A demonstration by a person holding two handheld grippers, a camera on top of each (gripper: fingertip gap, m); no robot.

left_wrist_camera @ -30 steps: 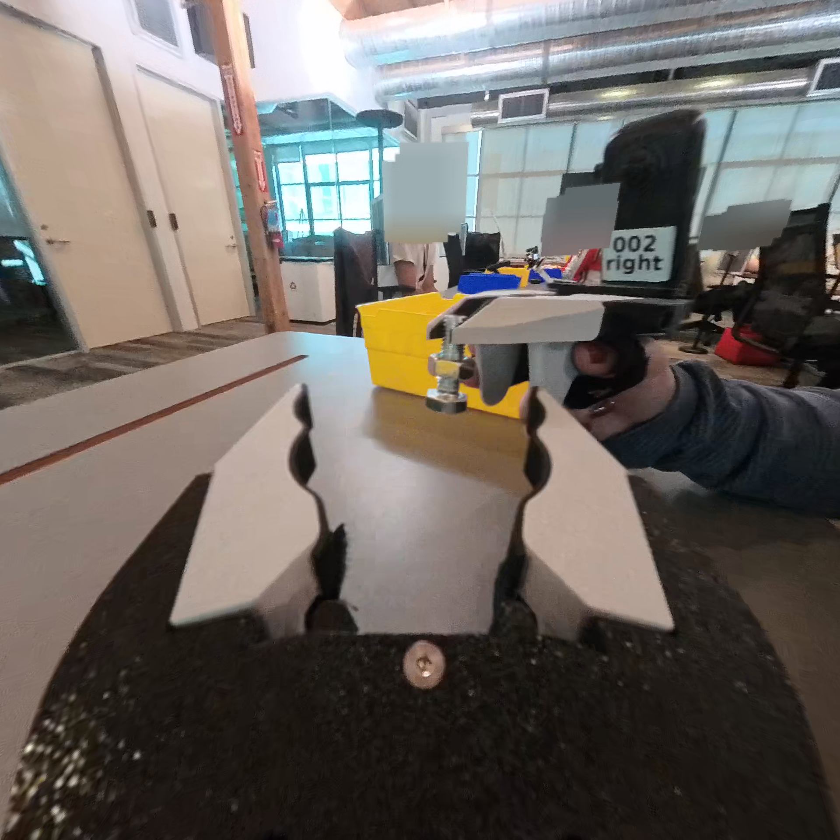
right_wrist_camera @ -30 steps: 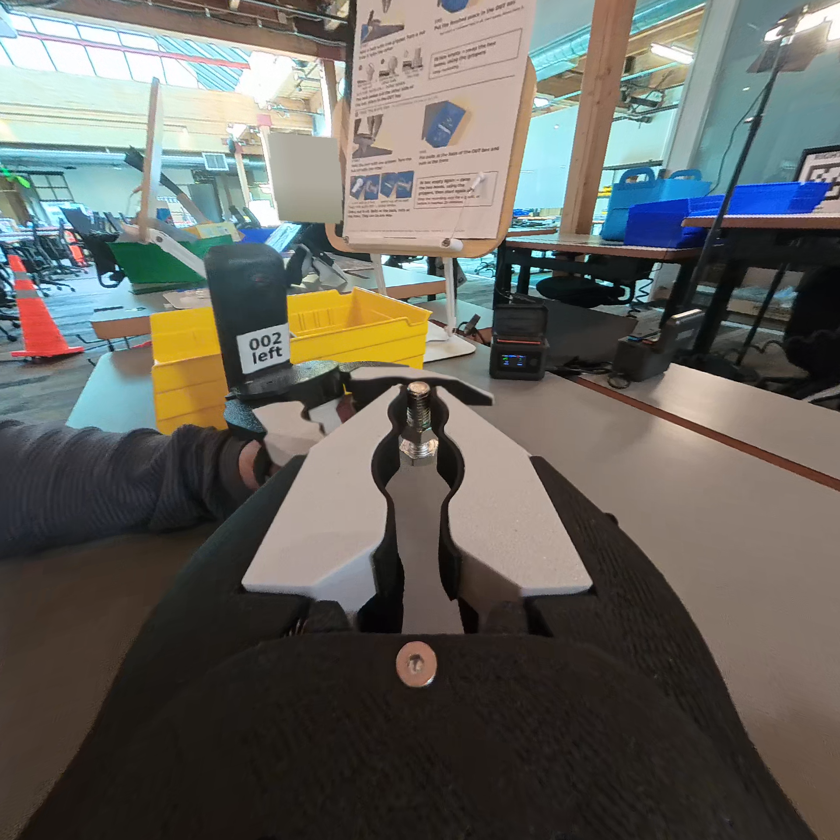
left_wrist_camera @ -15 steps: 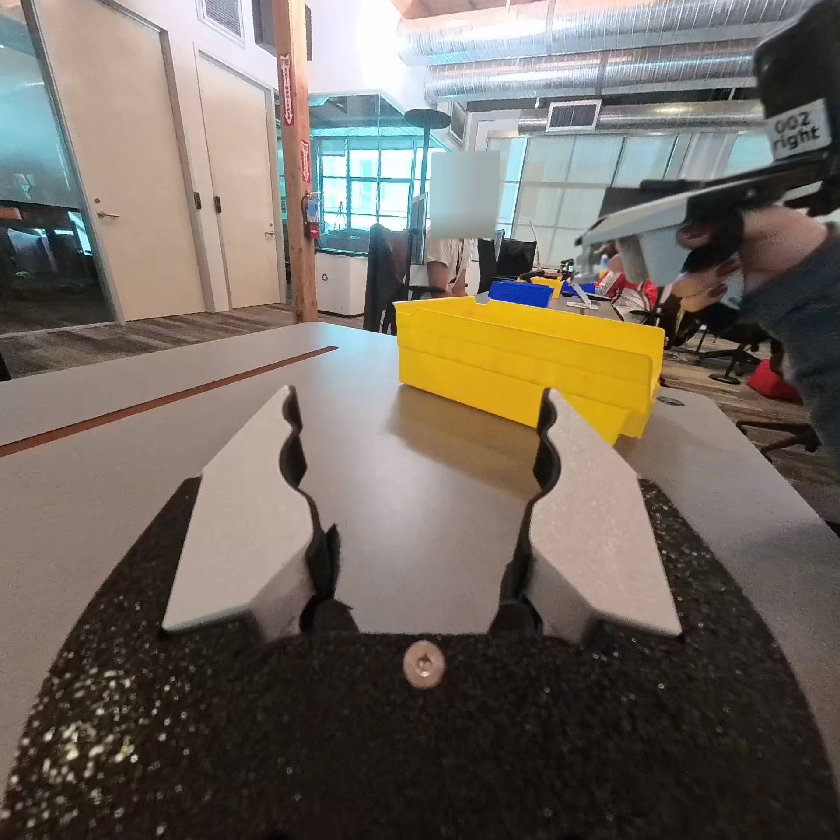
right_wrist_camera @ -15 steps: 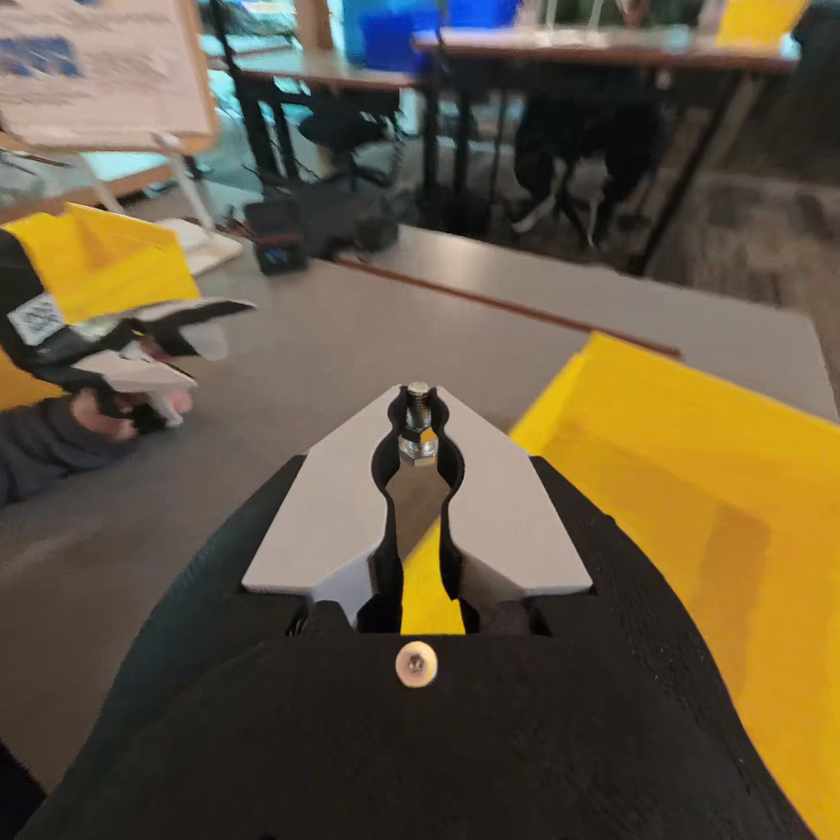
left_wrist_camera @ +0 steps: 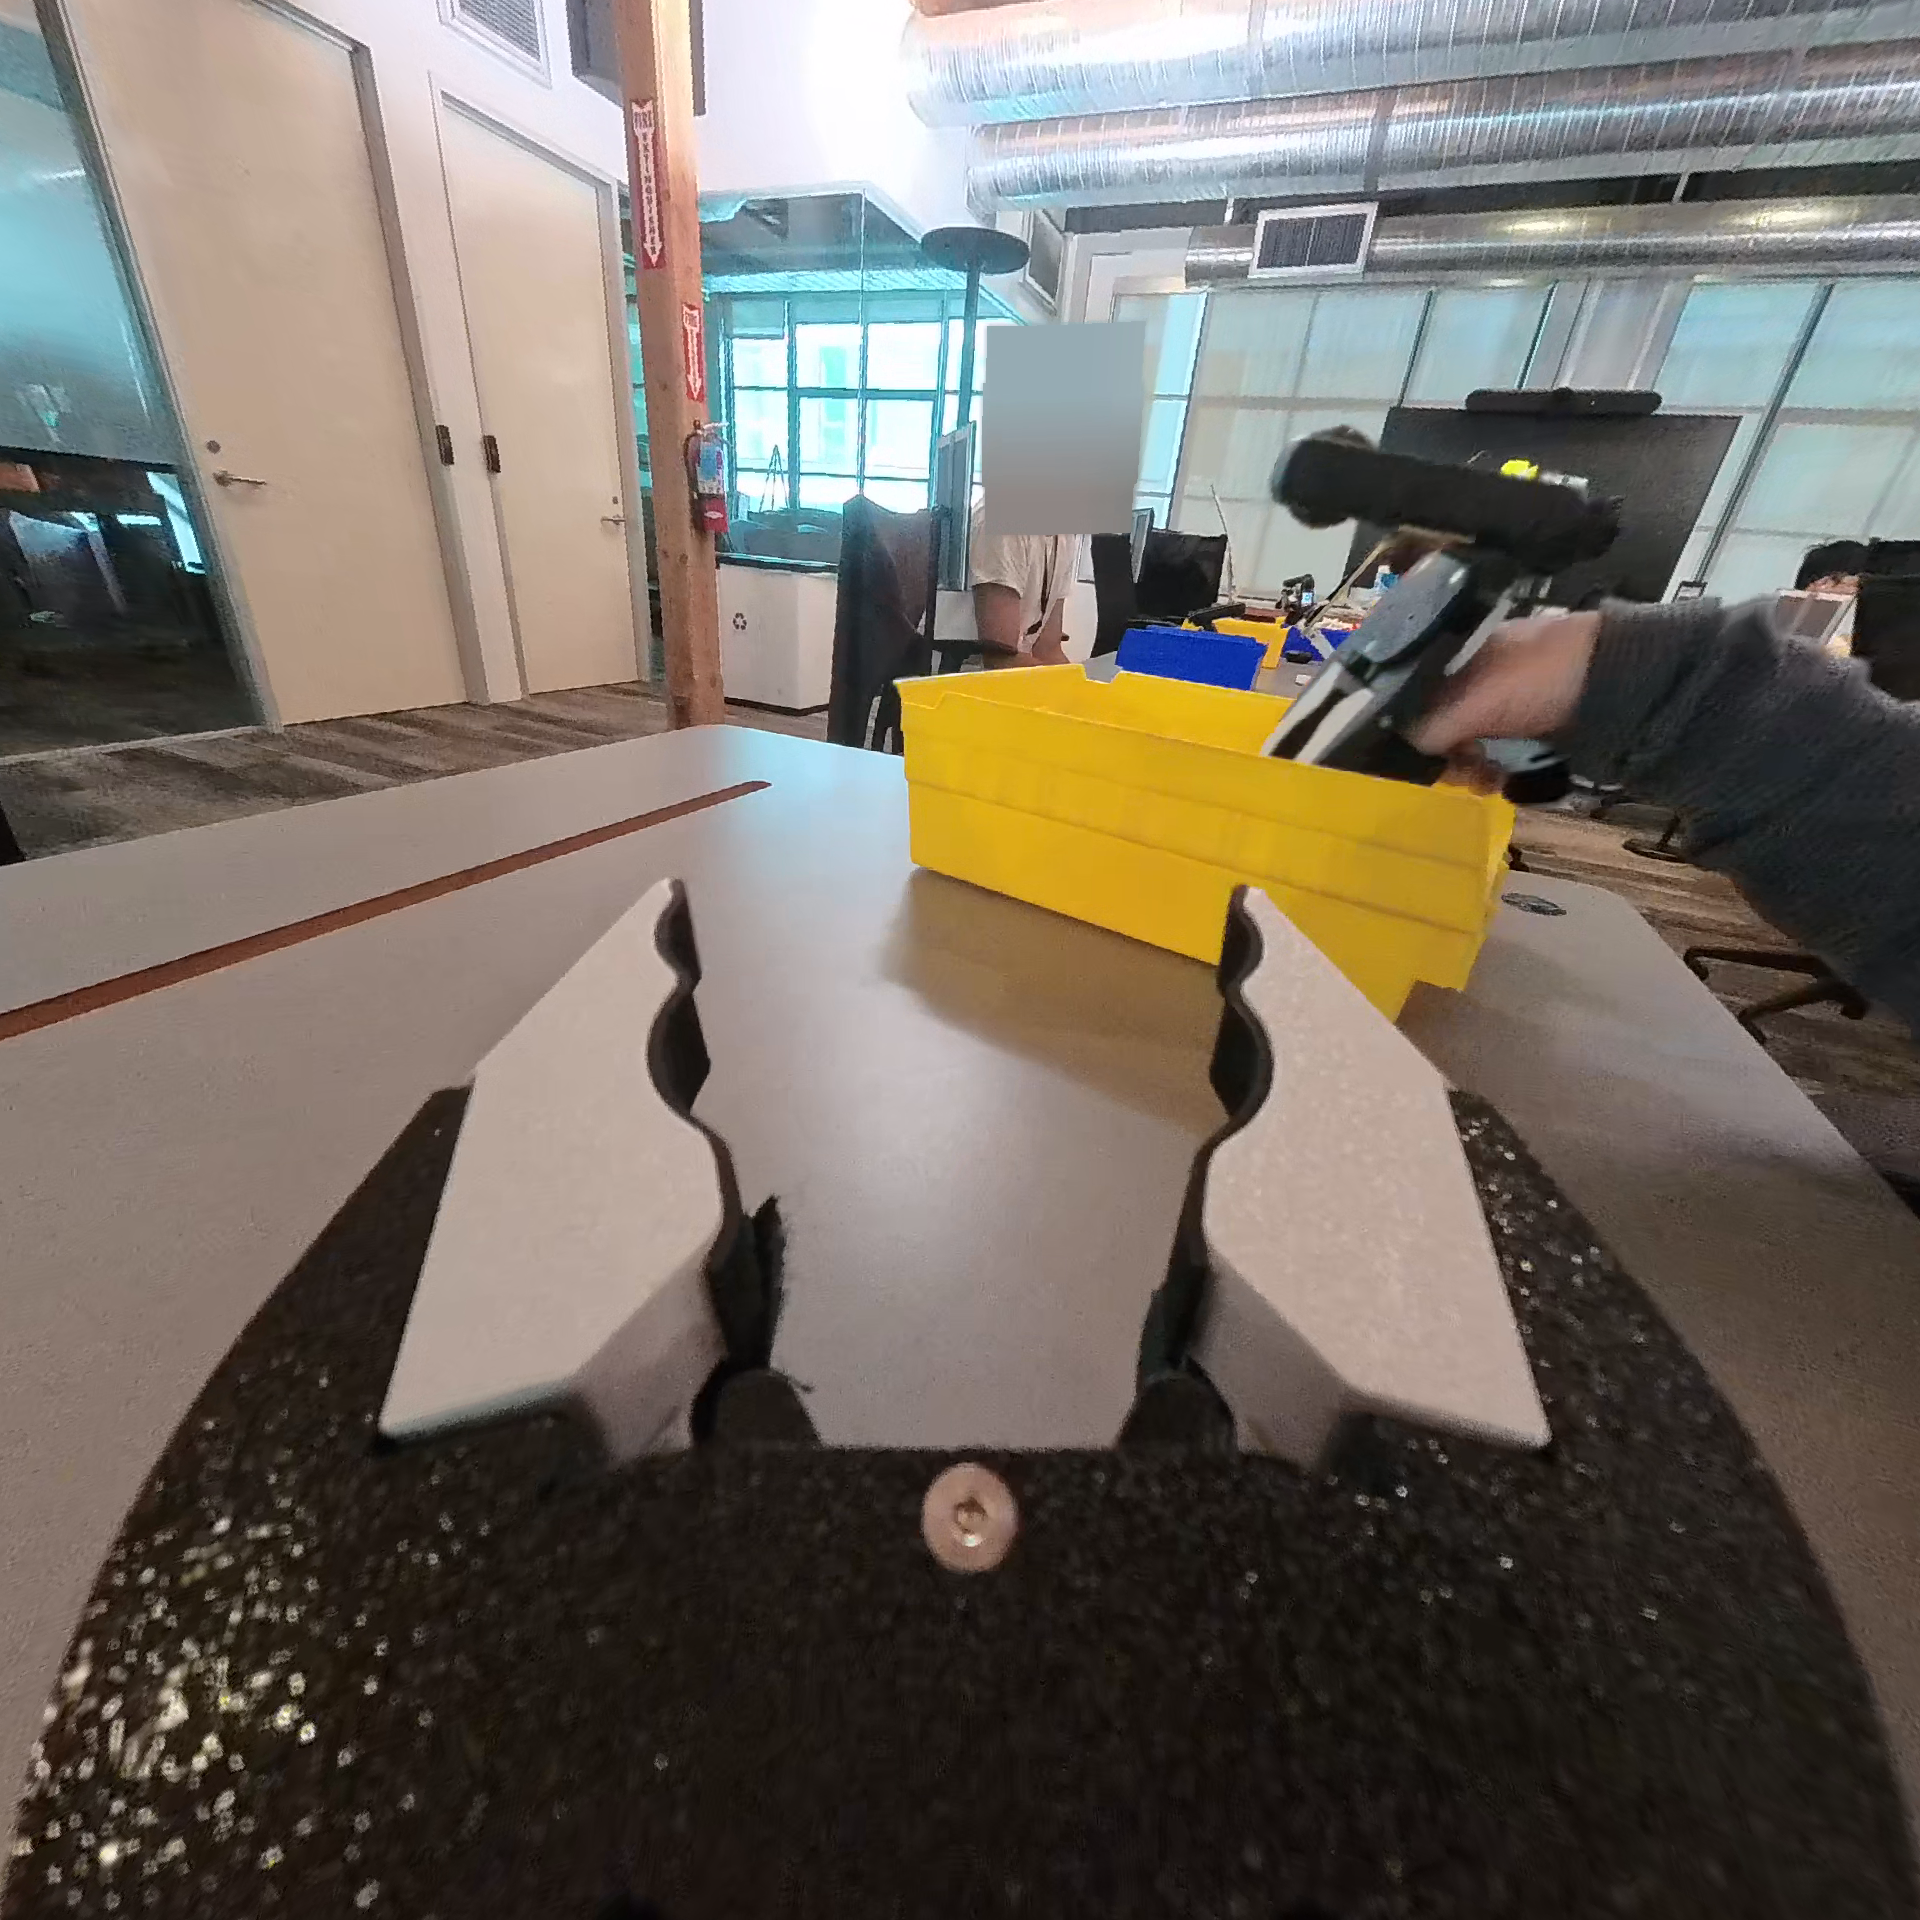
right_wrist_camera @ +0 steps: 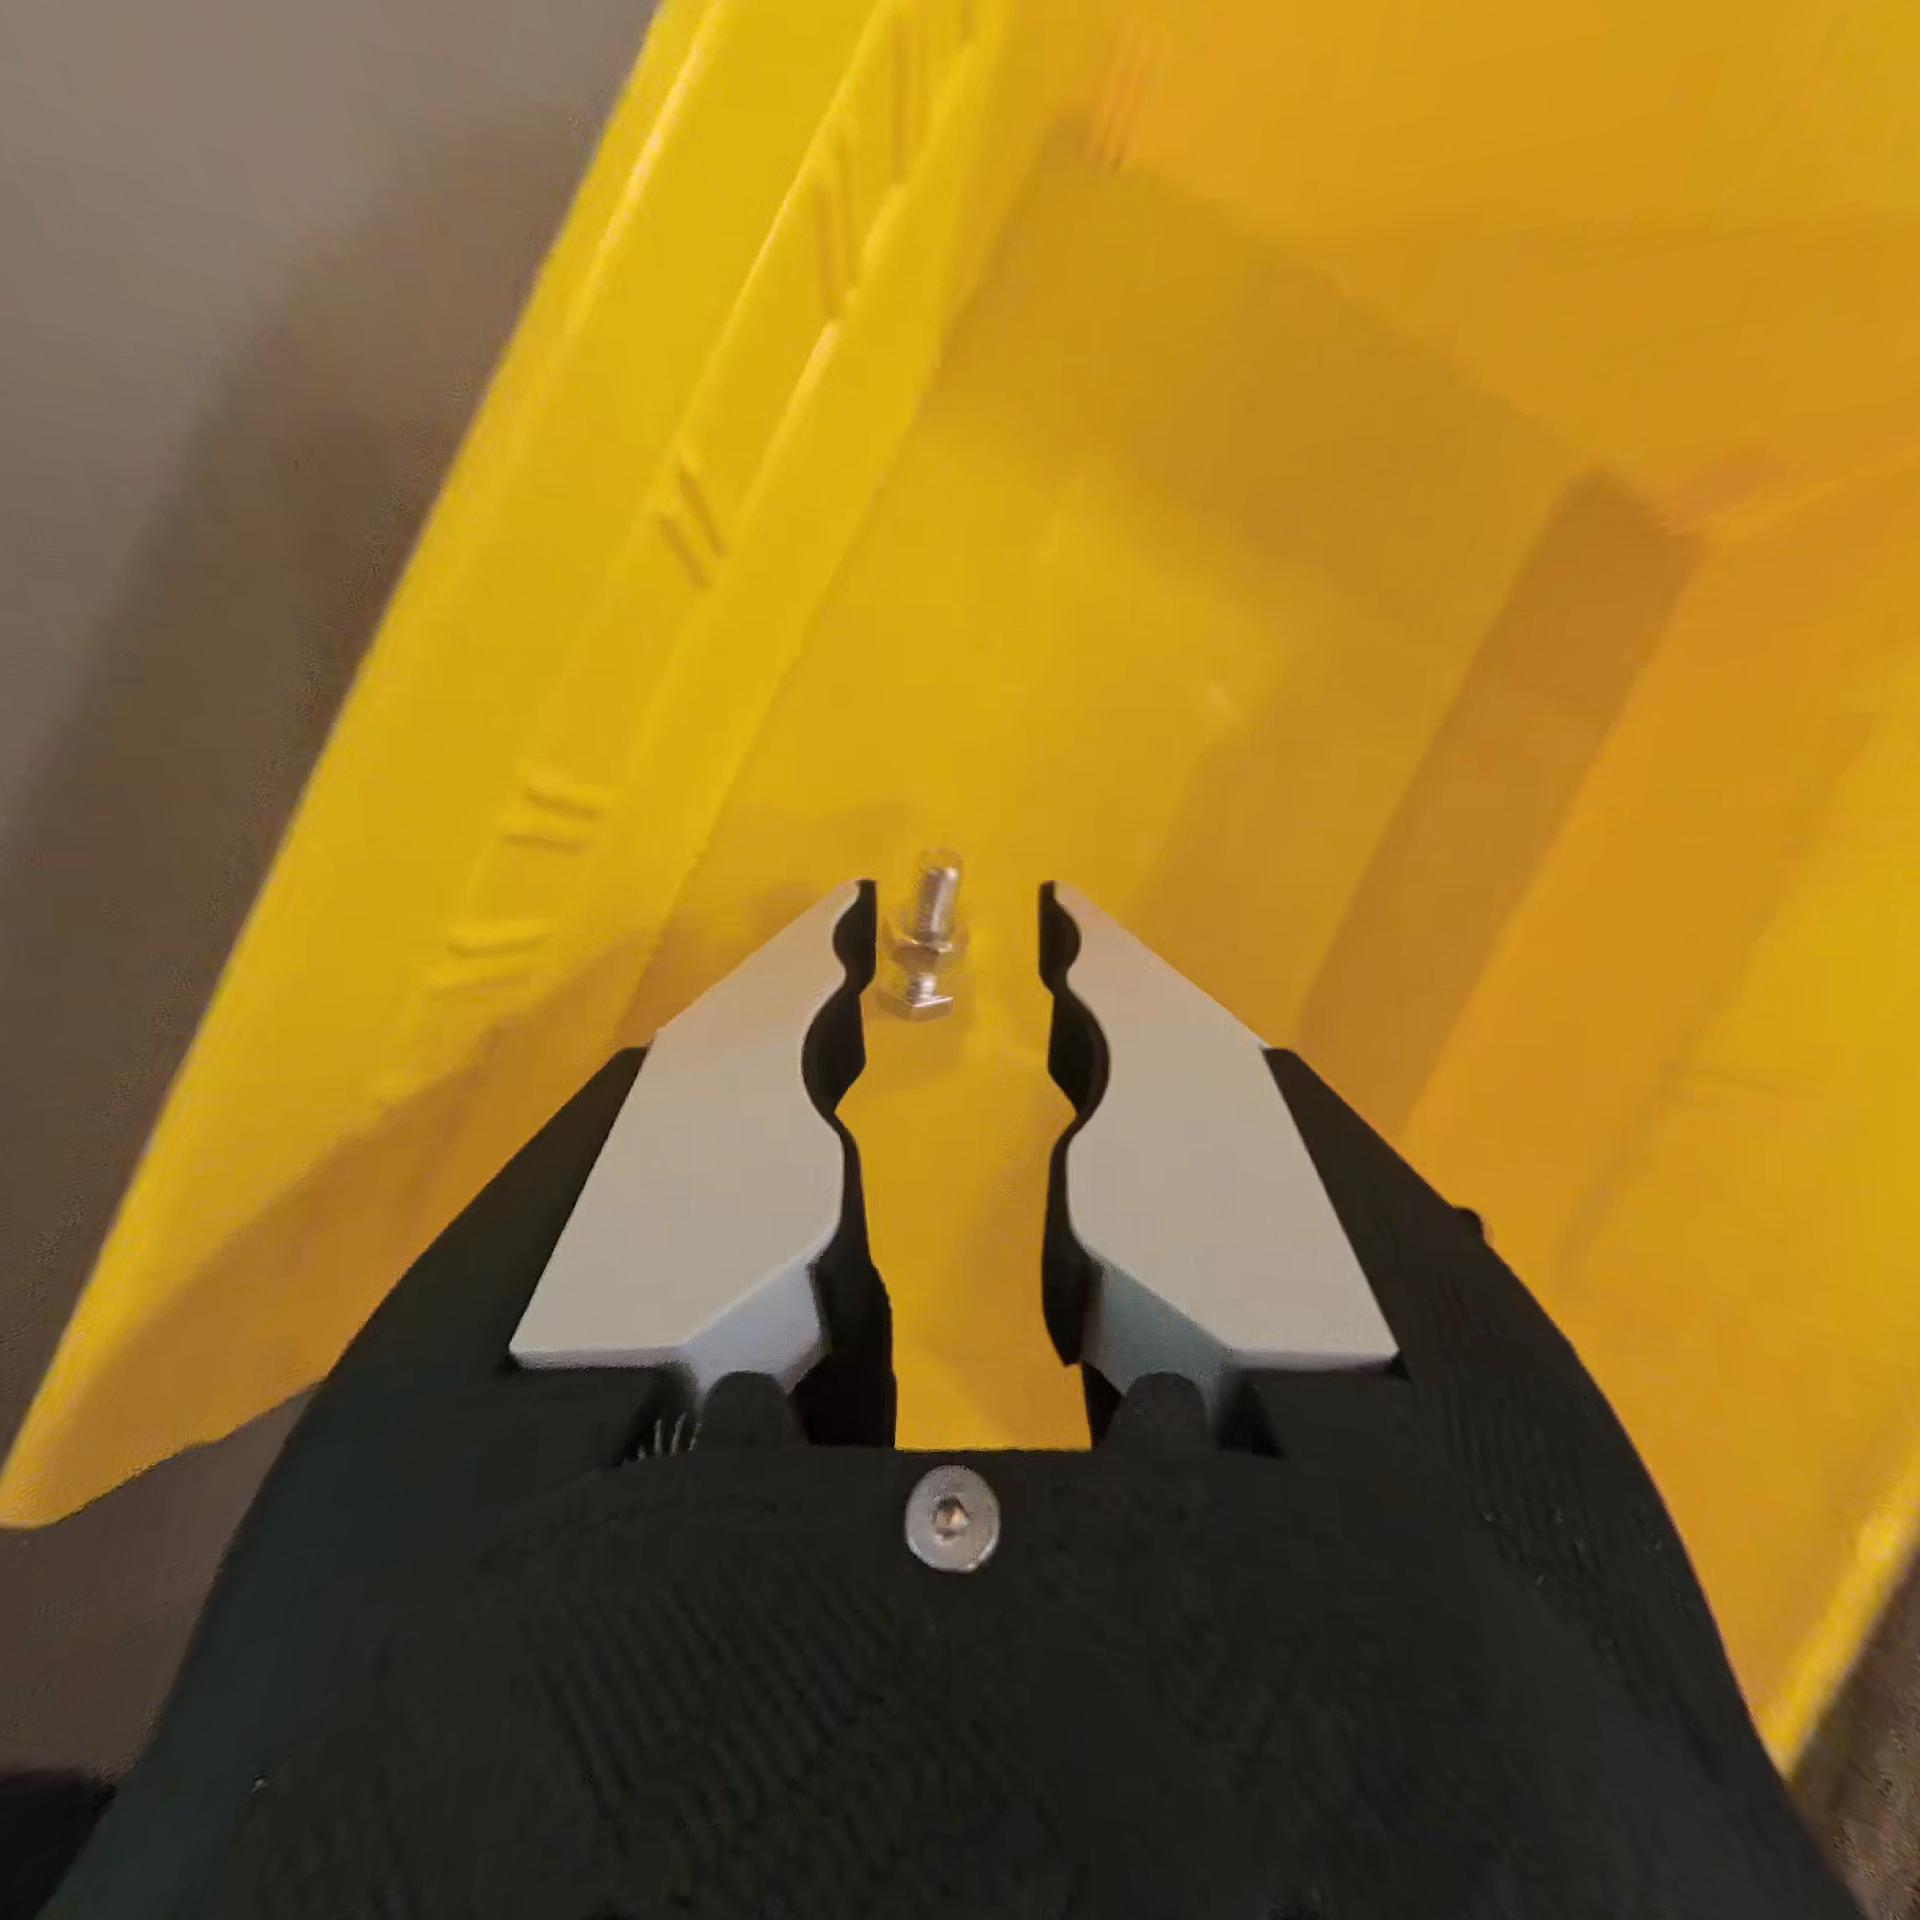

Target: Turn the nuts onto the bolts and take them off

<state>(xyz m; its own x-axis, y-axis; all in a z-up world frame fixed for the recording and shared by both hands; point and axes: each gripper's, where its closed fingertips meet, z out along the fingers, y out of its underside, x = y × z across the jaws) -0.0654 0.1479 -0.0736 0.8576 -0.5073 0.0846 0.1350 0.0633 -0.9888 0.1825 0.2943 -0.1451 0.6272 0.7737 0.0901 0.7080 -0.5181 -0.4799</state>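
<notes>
A yellow bin stands on the grey table, in the upper right of the left wrist view. In the right wrist view the bin fills most of the frame, seen from above, and its floor holds one bolt with a nut threaded on its shank. Whether the bolt rests on the floor or hangs in the air is hard to tell through the blur.

The right hand-held gripper points down into the bin with its jaws partly apart. The bolt sits just beyond the tips, close beside the left-of-frame finger, and neither finger grips it. In the left wrist view this same hand-held gripper dips over the bin's far rim, held by a hand in a grey sleeve.

The left hand-held gripper hovers low over the table at centre frame, jaws wide apart, nothing between them, well short of the bin.
</notes>
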